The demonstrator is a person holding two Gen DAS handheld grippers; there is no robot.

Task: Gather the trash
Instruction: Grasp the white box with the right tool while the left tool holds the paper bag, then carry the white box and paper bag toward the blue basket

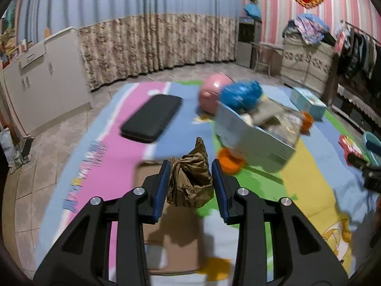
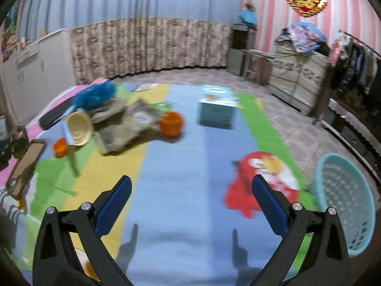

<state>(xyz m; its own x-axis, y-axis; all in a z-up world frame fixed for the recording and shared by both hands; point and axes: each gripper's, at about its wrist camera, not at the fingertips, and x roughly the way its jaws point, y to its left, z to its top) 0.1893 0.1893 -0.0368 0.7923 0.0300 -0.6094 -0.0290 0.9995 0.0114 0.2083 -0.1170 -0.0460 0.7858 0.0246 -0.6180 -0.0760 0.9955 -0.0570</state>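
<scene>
My left gripper (image 1: 191,166) is shut on a crumpled brown paper bag (image 1: 190,178) and holds it above the play mat. A light blue box (image 1: 252,138) full of trash, with a blue plastic bag (image 1: 240,94) on top, stands ahead to the right. In the right wrist view my right gripper (image 2: 191,186) is open and empty above the mat. The trash pile (image 2: 123,124) with a cream bowl (image 2: 78,126) lies far left, and a turquoise basket (image 2: 345,202) stands at the right.
A black case (image 1: 152,121), a pink ball (image 1: 212,93), orange cups (image 1: 229,160) (image 2: 171,122), a small blue box (image 2: 218,108) and flat cardboard (image 1: 171,238) lie on the mat. Cabinets, curtains and furniture line the walls.
</scene>
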